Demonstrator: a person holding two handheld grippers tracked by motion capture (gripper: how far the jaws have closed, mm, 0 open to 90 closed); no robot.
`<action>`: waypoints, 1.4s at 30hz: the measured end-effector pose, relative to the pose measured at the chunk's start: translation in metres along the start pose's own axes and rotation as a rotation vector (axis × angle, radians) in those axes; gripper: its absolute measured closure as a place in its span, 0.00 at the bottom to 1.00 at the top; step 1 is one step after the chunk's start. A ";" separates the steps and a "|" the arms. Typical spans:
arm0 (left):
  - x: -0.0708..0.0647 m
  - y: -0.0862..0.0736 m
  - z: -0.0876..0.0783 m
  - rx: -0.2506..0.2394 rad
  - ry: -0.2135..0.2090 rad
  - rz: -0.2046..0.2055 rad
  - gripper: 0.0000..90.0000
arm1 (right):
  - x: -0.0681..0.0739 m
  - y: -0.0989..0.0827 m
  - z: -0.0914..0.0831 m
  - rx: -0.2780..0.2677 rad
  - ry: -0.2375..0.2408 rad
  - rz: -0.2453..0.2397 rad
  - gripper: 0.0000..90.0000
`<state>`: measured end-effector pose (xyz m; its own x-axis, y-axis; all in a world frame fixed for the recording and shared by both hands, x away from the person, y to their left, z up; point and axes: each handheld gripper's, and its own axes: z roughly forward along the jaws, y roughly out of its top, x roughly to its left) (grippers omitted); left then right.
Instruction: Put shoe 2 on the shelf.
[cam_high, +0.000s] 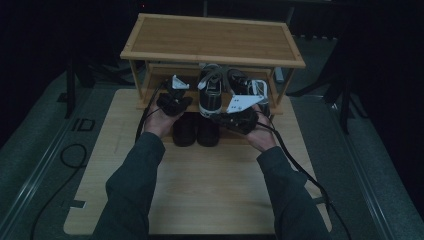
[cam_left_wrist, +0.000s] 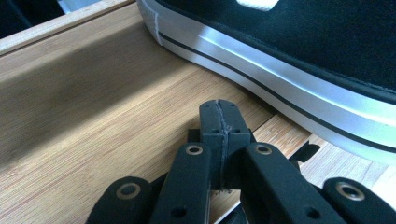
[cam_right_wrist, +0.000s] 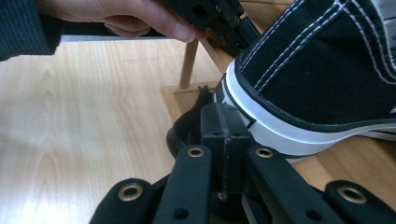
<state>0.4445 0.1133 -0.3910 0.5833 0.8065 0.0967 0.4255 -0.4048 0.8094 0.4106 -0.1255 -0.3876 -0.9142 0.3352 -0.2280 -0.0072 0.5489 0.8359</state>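
- The surface (cam_high: 200, 185), a pale wooden board, carried a two-tier bamboo rack (cam_high: 212, 37) at its far edge; the rack's top tier was bare.
- A black-and-white sneaker (cam_high: 210, 92) sat at the front of the rack's lower shelf (cam_left_wrist: 93, 116), its toe hanging over the shelf's front edge toward the person. A second one seemed to lie beside it, further right, though the dim high view left that uncertain.
- A pair of dark shoes (cam_high: 196, 131) stood on the surface just in front of the rack, between the two hands.
- The left gripper (cam_high: 174, 102) hovered at the shelf's front left, just beside the sneaker's white sole band (cam_left_wrist: 280, 79); its fingers (cam_left_wrist: 212, 121) were pressed together with nothing between them.
- The right gripper (cam_high: 239, 111) sat at the sneaker's other side, tip close to the toe (cam_right_wrist: 261, 126); its fingers (cam_right_wrist: 219, 126) were likewise together and empty. Contact with the sole could not be told.
- Judged progress: the sneaker was on the shelf but not pushed home, so this looked like a late nudge with closed tips to seat or square it. Left to do, it seemed: slide it fully back, and possibly shelve the dark pair still on the surface.
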 end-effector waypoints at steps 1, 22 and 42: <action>0.000 0.000 0.000 0.001 0.001 -0.001 1.00 | 0.000 0.000 0.001 0.003 -0.001 -0.003 1.00; 0.000 0.000 0.000 0.001 -0.003 0.006 1.00 | 0.002 -0.001 0.009 0.063 -0.126 0.005 1.00; 0.002 0.000 0.000 -0.002 -0.010 -0.001 1.00 | 0.003 -0.025 -0.029 0.050 -0.020 0.000 1.00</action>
<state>0.4457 0.1152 -0.3908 0.5900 0.8023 0.0902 0.4249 -0.4035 0.8104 0.3966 -0.1602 -0.3947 -0.9058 0.3504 -0.2381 0.0137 0.5860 0.8102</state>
